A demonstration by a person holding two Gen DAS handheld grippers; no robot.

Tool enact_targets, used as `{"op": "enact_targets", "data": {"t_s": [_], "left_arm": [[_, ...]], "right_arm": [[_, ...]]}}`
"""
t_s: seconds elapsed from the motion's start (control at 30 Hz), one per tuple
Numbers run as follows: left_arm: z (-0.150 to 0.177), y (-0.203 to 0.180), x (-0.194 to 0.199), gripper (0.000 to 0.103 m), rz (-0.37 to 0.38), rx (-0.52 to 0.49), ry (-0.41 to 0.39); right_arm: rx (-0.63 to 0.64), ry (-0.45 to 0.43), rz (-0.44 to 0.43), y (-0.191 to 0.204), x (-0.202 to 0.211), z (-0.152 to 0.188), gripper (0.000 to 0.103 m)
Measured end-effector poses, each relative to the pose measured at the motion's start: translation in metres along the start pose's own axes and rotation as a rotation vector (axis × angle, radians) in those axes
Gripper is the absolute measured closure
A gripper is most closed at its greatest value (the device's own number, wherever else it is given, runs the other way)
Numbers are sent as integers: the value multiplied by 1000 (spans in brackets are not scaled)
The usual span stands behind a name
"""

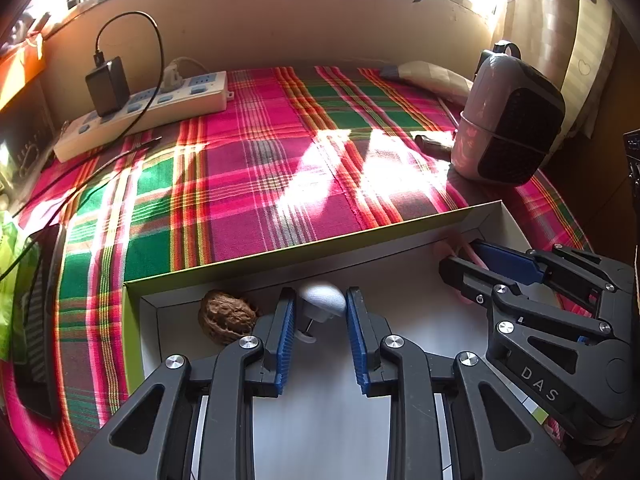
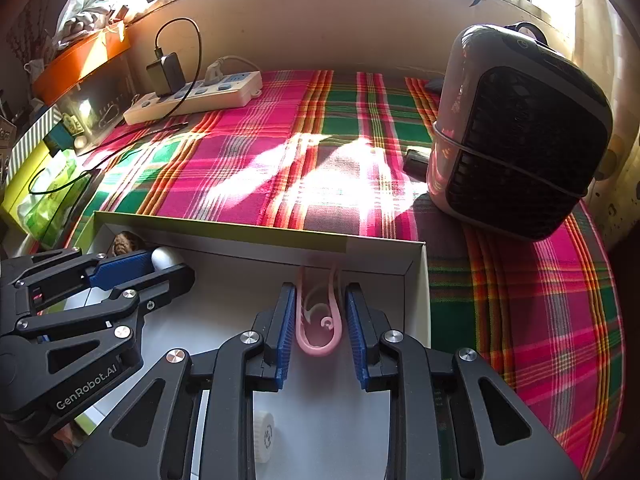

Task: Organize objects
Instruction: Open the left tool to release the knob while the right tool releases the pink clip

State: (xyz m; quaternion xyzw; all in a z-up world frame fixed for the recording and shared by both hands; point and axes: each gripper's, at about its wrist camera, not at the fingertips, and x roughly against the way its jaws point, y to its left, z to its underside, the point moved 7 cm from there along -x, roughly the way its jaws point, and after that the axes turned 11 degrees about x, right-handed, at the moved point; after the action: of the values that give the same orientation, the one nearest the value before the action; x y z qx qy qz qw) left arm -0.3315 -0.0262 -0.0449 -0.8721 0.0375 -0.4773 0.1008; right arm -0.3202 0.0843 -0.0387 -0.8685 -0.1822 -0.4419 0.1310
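Note:
A shallow white box (image 1: 304,250) (image 2: 280,242) with green outer sides lies on the plaid cloth, and both grippers reach into it. My left gripper (image 1: 321,312) (image 2: 168,265) is open. A small white plug-like piece (image 1: 322,300) (image 2: 165,257) rests on the box floor between its blue pads. A brown walnut (image 1: 228,316) (image 2: 126,242) lies in the box's far left corner. My right gripper (image 2: 321,312) (image 1: 460,256) is open around a pink plastic clip (image 2: 320,320) (image 1: 470,252) at the far right wall. The clip leans on the left pad. A white ridged cap (image 2: 264,436) lies under the right gripper.
A pink and black fan heater (image 1: 512,120) (image 2: 520,132) stands right of the box, with a dark small object (image 2: 416,162) beside it. A white power strip (image 1: 144,112) (image 2: 192,96) with a black charger lies at the back left. A dark flat device (image 1: 36,320) lies at the left edge.

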Motion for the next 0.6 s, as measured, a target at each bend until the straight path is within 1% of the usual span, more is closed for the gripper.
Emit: {"op": "enact_targets", "data": {"t_s": [0.1,0.13,0.47,0.6], "left_arm": [[0,1,1,75,4,5,0],[0,1,2,74,4,7,-1],[4,6,13,72,-12,29,-15],[6,7,20,72,-35,24,-34]], "right_arm": [[-2,-3,2,-1,1,0,65],[-3,-4,1,-1,2,0,65],[-13,-16,4,2,10,3,64],[-9,-31,10,4,16,3,64]]}}
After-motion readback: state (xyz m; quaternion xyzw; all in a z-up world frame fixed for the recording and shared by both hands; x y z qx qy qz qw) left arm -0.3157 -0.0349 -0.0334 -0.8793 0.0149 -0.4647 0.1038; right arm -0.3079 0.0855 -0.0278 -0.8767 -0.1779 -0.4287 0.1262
